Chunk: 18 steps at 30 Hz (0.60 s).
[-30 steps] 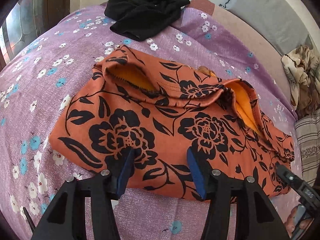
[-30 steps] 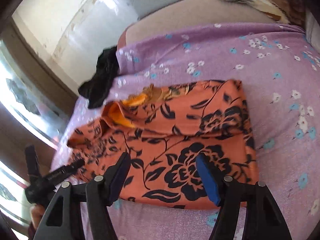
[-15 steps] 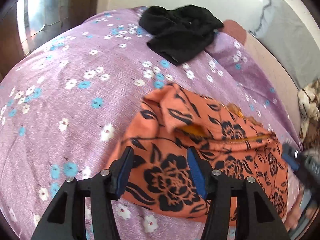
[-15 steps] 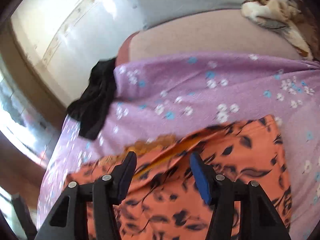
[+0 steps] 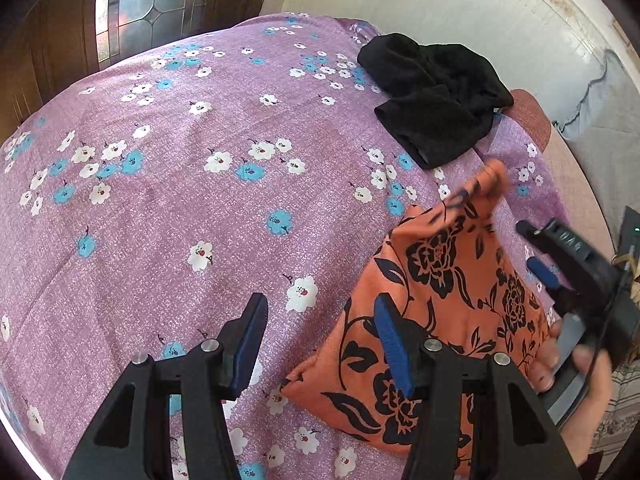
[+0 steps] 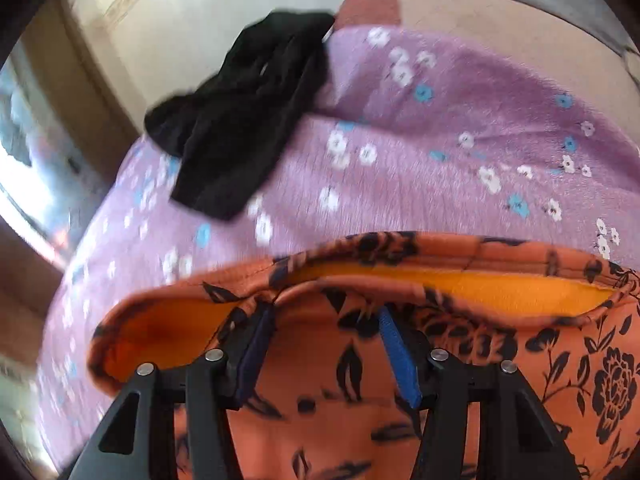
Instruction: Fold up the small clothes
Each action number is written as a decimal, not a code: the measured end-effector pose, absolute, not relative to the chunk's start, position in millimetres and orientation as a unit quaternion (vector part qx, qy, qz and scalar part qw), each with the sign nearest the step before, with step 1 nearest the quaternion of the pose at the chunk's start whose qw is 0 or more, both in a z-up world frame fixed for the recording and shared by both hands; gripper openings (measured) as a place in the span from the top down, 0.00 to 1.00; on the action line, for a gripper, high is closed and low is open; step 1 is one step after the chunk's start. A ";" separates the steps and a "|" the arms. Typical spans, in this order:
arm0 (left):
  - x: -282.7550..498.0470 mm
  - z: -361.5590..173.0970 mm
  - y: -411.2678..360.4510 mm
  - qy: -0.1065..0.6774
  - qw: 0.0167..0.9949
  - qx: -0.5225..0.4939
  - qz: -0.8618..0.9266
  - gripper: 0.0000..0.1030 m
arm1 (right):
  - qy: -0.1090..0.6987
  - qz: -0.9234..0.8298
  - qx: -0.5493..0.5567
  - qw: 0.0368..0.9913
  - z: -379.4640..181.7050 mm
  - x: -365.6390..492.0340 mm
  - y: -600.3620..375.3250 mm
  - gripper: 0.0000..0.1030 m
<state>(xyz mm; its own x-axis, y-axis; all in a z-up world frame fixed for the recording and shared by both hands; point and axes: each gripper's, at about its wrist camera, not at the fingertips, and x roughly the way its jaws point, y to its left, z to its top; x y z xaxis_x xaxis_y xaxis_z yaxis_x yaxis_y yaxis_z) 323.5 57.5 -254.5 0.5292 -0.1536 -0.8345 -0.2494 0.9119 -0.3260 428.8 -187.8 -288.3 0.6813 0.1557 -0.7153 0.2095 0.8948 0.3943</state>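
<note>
Garment: we log an orange black-flowered cloth garment, folded, near the purple floral bedsheet's near edge.
Left gripper: half open, empty.
Right gripper: half open over the garment, gripping nothing.
Black crumpled cloth: far edge.

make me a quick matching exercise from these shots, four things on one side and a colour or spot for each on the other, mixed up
Things:
1. crumpled garment
2. folded floral garment
3. bedsheet
4. left gripper

Descriptions:
A. purple with white and blue flowers
B. plain black, at the far end of the bed
C. orange with black flowers
D. fingers apart over the sheet, at the near left edge of the orange cloth

Pairs: 1-B, 2-C, 3-A, 4-D
</note>
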 end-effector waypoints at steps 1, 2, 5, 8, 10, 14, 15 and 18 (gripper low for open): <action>323.6 -252.7 57.4 0.482 0.850 -0.210 0.024 0.46 | 0.378 -0.019 0.258 0.889 -279.5 429.7 -197.4 0.43; 325.0 -250.7 56.2 0.480 0.852 -0.209 0.020 0.46 | 0.370 -0.014 0.278 0.886 -272.3 423.9 -206.7 0.42; 323.7 -245.3 47.2 0.476 0.858 -0.193 0.010 0.45 | 0.385 -0.007 0.248 0.889 -261.5 392.2 -227.1 0.42; 322.1 -243.5 32.4 0.479 0.860 -0.177 -0.015 0.45 | 0.404 -0.003 0.216 0.889 -262.0 325.2 -257.8 0.42; 318.2 -241.1 18.7 0.476 0.865 -0.155 -0.027 0.46 | 0.411 -0.013 0.237 0.880 -266.4 268.2 -290.2 0.42; 305.3 -239.6 -13.8 0.473 0.872 -0.111 -0.063 0.43 | 0.402 -0.044 0.316 0.858 -278.7 159.6 -351.4 0.42; 300.6 -239.3 -21.6 0.471 0.874 -0.102 -0.072 0.42 | 0.396 -0.056 0.329 0.855 -281.3 137.6 -362.3 0.41; 283.6 -237.5 -43.3 0.456 0.883 -0.064 -0.086 0.34 | 0.375 -0.077 0.365 0.849 -289.4 88.3 -384.7 0.39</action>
<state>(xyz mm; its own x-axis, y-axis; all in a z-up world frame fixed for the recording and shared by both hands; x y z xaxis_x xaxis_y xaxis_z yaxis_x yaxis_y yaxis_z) 283.6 -43.3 -237.5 0.5690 -0.2104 -0.7950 0.0933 0.9770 -0.1918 88.3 -384.7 -289.4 0.7072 0.1422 -0.6926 0.4046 0.7219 0.5614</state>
